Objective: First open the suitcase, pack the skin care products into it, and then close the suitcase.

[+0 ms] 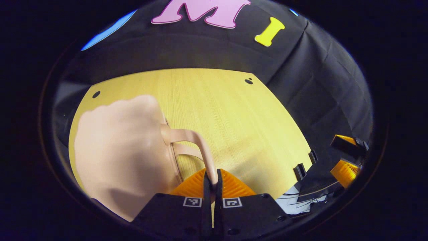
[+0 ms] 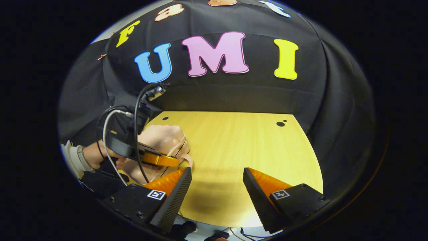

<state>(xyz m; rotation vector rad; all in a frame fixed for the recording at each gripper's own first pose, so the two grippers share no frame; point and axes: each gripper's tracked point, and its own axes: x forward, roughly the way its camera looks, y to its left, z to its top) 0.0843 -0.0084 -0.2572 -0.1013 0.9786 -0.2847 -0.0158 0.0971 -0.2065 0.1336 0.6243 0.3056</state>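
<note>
Left gripper view: left gripper [image 1: 211,182] is pinching the suitcase [image 1: 120,157] handle [image 1: 197,144].
Right gripper [image 2: 217,187] is hanging wide open; bare table [image 2: 240,147] is stretching toward twelve o'clock.

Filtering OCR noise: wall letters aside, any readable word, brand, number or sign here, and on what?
None readable.
suitcase: no print visible on it.
left gripper: square markers, black-and-white patterns, no words or numbers.
right gripper: the same kind of marker, no text.
table: dark dots only, no writing.
</note>
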